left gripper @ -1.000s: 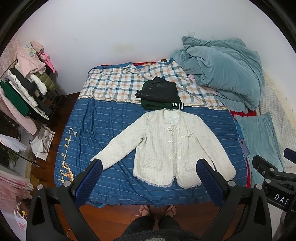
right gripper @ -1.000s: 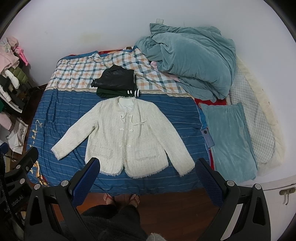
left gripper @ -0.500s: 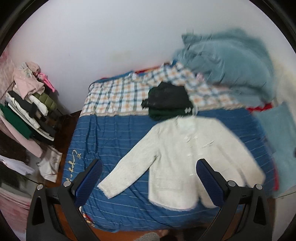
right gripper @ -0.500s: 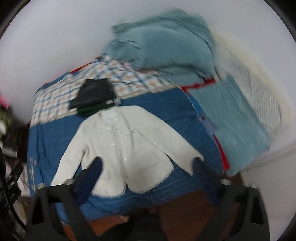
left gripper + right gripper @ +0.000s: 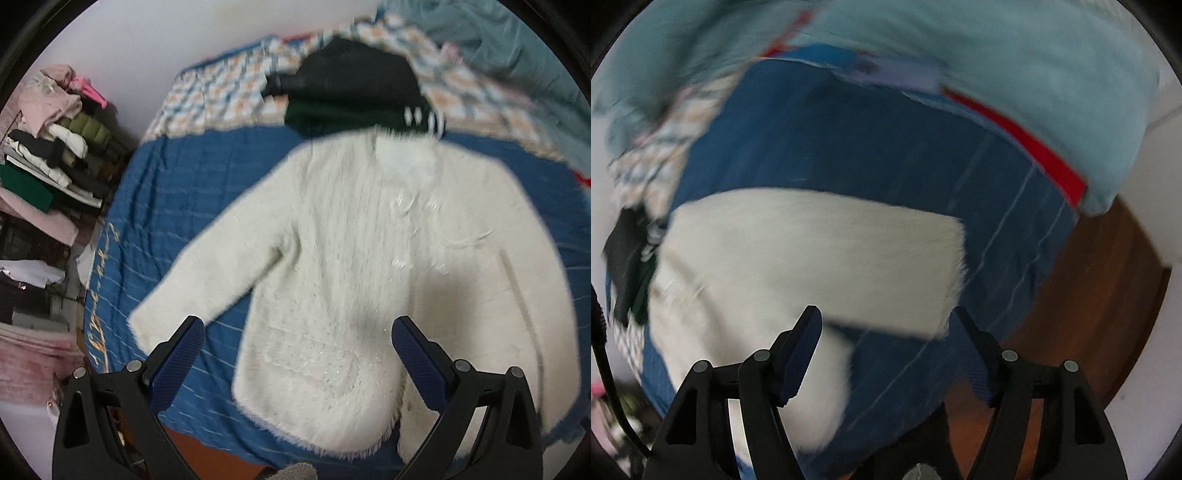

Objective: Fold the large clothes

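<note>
2 grippers, left gripper [image 5: 297, 349] and right gripper [image 5: 888, 338], hang wide open and empty near the bed's [image 5: 177, 206] front edge, where a shallow pinch could slip off the fuzzy white jacket [image 5: 369, 258] sleeves.

A fuzzy cream-white jacket [image 5: 369, 277] lies flat, front up, on the blue striped bed cover [image 5: 192, 192], both sleeves spread outward, unfolded.

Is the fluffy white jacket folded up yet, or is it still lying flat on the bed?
Not folded: the white jacket lies spread flat on the blue bedspread, both sleeves stretched outward. Neither open claw holds it.
</note>
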`<state>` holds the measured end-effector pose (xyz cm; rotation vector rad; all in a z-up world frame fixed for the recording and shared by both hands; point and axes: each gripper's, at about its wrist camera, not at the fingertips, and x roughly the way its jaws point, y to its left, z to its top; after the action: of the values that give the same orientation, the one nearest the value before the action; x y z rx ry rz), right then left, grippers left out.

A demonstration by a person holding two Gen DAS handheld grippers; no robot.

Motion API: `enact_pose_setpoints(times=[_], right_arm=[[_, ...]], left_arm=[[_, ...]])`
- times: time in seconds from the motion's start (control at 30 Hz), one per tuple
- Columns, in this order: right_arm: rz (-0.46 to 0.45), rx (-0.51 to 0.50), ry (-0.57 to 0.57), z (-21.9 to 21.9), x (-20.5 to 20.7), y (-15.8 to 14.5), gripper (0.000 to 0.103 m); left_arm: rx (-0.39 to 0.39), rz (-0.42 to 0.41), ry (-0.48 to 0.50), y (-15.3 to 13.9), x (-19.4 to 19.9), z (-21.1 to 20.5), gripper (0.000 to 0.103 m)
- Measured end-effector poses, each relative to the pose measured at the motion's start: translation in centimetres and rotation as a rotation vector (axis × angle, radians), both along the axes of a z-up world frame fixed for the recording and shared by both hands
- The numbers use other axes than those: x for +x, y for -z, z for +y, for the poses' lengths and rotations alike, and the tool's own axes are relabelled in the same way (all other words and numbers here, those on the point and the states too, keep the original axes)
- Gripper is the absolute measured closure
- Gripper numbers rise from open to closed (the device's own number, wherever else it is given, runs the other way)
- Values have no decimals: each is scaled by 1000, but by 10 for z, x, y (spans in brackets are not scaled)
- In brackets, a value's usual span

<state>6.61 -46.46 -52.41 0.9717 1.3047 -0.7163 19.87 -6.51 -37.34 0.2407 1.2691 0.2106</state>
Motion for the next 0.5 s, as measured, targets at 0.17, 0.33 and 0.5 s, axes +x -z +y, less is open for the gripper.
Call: enact_pose_setpoints(times=[0.17,0.33,0.5], right_arm=[[0,156,110,-42,-19,121,30],[2,163,155,-43,-17,173,34],[-32,45,119,-32,-15,147,89]], left_arm=[[92,76,-40,72,15,-2,0],[114,103,-61,115,31,-1,0],[97,103,-49,135,37,-1,0]])
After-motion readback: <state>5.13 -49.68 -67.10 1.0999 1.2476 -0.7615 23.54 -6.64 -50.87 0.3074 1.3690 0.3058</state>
